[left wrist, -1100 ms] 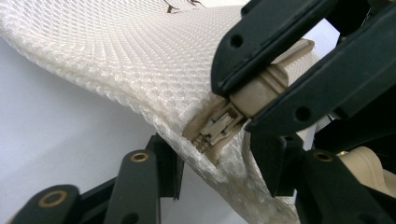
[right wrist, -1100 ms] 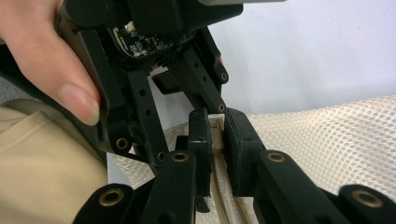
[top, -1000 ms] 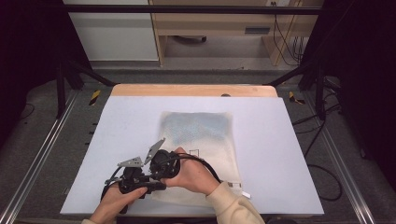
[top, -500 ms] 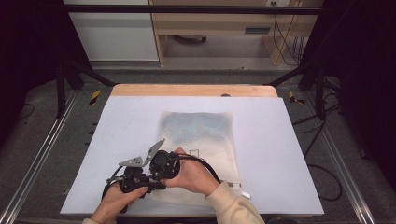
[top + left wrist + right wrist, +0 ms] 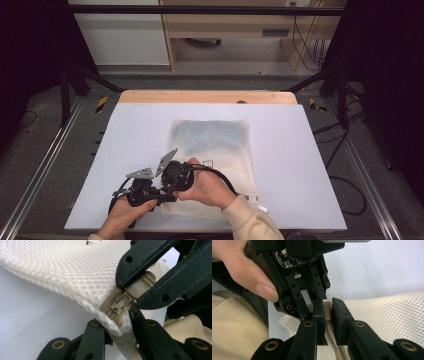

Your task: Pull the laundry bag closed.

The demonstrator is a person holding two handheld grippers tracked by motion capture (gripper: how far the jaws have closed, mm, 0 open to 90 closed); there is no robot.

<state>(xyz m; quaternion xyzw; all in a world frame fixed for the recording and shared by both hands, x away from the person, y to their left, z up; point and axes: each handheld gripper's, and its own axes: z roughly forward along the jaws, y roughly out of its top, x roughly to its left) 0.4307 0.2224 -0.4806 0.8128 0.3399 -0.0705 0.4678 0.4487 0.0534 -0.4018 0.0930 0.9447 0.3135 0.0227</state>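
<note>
White bench [image 5: 300, 165] carries a mesh laundry bag [image 5: 215, 145]. Left gripper [image 5: 322, 306] has just been closing, its fingers clamping the bag's corner; right gripper [image 5: 136, 291] pinches the zipper pull [image 5: 138, 285]. Next move is likely a steady pull along the zipper.

light: even, bright overhead | surroundings: dark | close-ups: soft blur

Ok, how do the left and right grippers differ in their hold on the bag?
The left gripper pinches the mesh corner of the bag; the right gripper clamps the zip pull. The left gripper's jaws have just been closing, with mesh between them; the right gripper's are shut tight. Both meet at the bag's near left corner.
</note>
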